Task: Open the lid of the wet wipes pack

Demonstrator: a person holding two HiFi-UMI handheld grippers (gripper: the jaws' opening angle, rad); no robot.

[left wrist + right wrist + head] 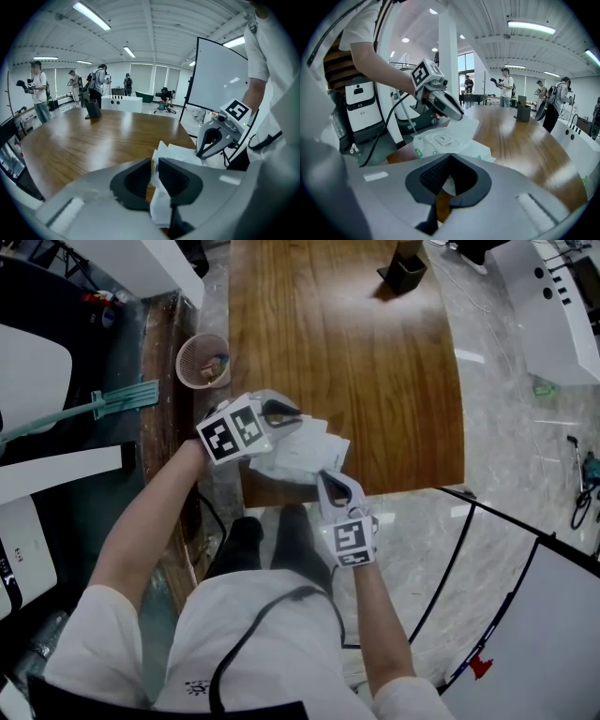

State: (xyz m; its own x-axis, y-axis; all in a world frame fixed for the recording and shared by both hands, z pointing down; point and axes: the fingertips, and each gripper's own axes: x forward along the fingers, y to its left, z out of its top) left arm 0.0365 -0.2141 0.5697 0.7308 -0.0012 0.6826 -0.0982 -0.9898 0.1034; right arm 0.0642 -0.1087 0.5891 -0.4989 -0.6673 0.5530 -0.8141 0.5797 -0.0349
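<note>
A white wet wipes pack (302, 454) lies at the near edge of the wooden table (347, 343). My left gripper (291, 415) comes in from the left and is shut on a white fold at the pack's far left side. In the left gripper view that white material (159, 201) is pinched between the dark pads. My right gripper (330, 480) comes from the near side, shut on the pack's near edge. The right gripper view shows the pack (454, 143) with a small square lid label (440, 138) on top, and the left gripper (457, 112) at its far edge.
A pink basket (203, 360) stands on the floor left of the table. A black holder (405, 273) sits at the table's far end. A whiteboard (553, 615) leans at the right. Several people (101, 84) stand beyond the table.
</note>
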